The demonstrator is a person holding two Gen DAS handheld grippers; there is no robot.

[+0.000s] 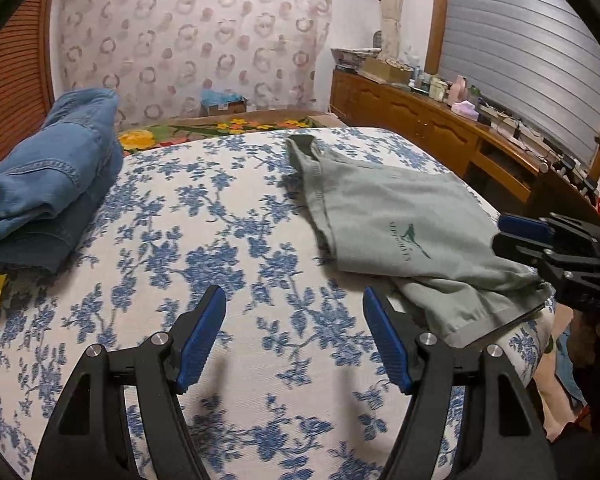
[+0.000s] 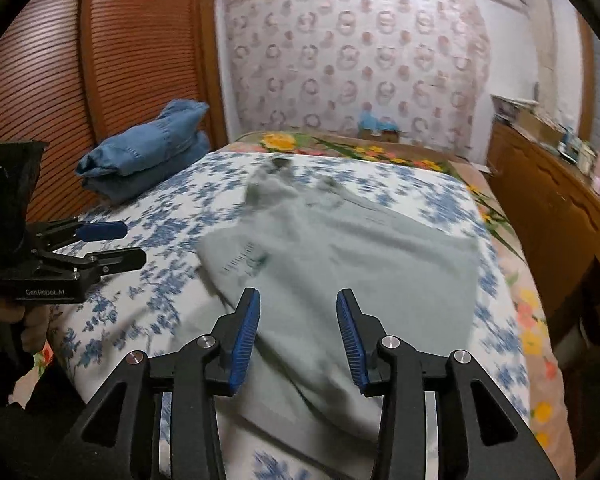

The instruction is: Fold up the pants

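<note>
Pale grey-green pants (image 1: 400,220) with a small dark green logo lie folded on the white bed cover with blue flowers (image 1: 220,240), toward its right side. My left gripper (image 1: 294,300) hovers open over bare cover, just left of the pants' near hem, nothing between its blue pads. From the right wrist the pants (image 2: 340,264) fill the middle of the view, blurred. My right gripper (image 2: 296,300) is open above their near end, and the pads touch no cloth. The left gripper (image 2: 128,244) shows at the left of that view, open, held by a hand.
Folded blue jeans (image 1: 48,176) lie at the bed's far left, beside a slatted wooden door (image 2: 100,60). A wooden sideboard (image 1: 440,120) crowded with small items runs along the right. A flowered blanket (image 2: 380,152) covers the far end of the bed. A bare leg (image 1: 548,392) stands at the right.
</note>
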